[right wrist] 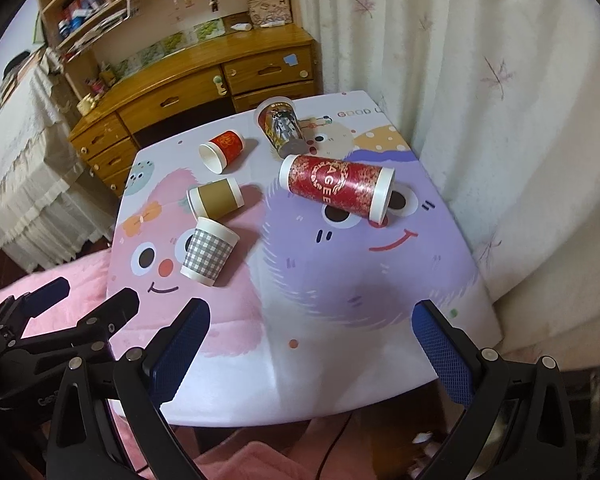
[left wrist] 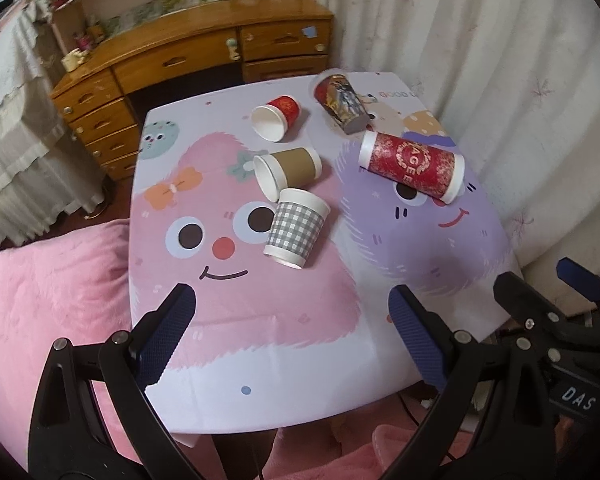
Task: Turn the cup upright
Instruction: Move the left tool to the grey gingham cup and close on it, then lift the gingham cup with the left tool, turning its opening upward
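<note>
Five paper cups are lying tipped on the small cartoon-printed tabletop (left wrist: pixel 260 344), none yet righted; the grey-checked paper cup (left wrist: pixel 296 227) is lying nearest. The left gripper (left wrist: pixel 292 332) and the right gripper (right wrist: pixel 312 340) are being held back over the near edge, jaws spread wide and empty, probably for choosing a cup. A wooden desk (left wrist: pixel 204 48) and pale curtain (right wrist: pixel 480 80) are being seen behind.

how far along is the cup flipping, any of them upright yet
Done: nothing, no cup stands upright. All five lie on their sides on the table: gray checked cup, brown cup, small red cup, tall red cup and dark printed cup.
In hand: nothing. The left gripper and right gripper are open, short of the cups.
Left: all five.
</note>
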